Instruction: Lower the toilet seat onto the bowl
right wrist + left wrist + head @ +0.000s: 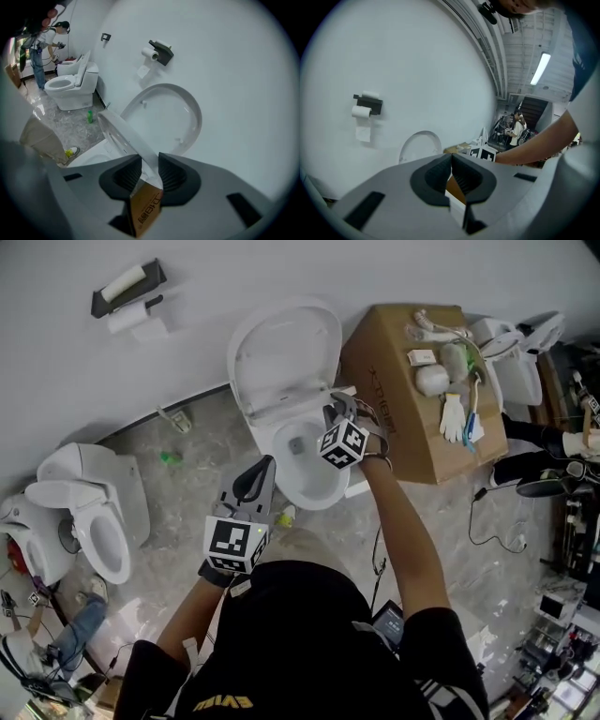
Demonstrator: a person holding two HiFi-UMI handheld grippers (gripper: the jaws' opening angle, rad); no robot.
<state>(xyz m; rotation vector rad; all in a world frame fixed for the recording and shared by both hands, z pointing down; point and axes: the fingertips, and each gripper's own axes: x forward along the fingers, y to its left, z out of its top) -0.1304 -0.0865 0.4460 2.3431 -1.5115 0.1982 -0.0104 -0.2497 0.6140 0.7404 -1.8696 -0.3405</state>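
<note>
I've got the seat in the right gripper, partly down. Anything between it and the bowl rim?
Nothing visible. The toilet seat is tilted in the right gripper, and the bowl rim below looks bare. The left gripper hangs beside the bowl's left edge, seemingly outside the seat's path.

We're seeing white oval toilet seat [123, 135], grey plastic right gripper [149, 165] carrying black ribbed pads [125, 176] and black-and-white square-marker cube [343, 443], brown cardboard box [389, 381], grey marbled stone floor [192, 498].

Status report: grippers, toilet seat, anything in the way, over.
Left gripper shut, empty. Right gripper shut on white plastic toilet seat, half lowered over white ceramic bowl. No obstruction seen.
</note>
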